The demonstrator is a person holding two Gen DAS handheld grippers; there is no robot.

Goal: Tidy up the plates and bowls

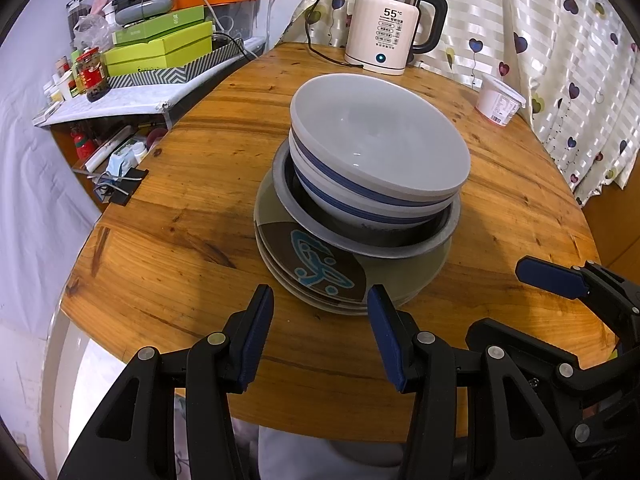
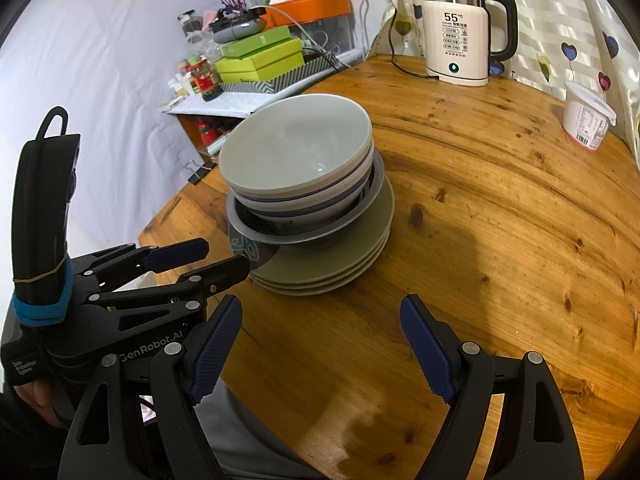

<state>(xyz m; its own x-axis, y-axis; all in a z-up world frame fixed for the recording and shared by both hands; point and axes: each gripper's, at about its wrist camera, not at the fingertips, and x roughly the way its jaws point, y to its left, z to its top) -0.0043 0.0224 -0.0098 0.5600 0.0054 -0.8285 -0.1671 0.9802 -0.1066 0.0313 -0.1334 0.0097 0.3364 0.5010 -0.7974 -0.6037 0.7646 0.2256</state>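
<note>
One stack stands mid-table: grey-green plates at the bottom, the top one with a brown and blue pattern. A metal bowl sits on them, and two white blue-banded bowls are nested in it. My left gripper is open just in front of the plates' near edge, holding nothing. My right gripper is open over bare wood to the right of the stack; one of its fingers shows in the left wrist view.
A white electric kettle with its cord stands at the back of the round wooden table. A white tub is at the back right. A cluttered shelf with green boxes is beyond the left edge.
</note>
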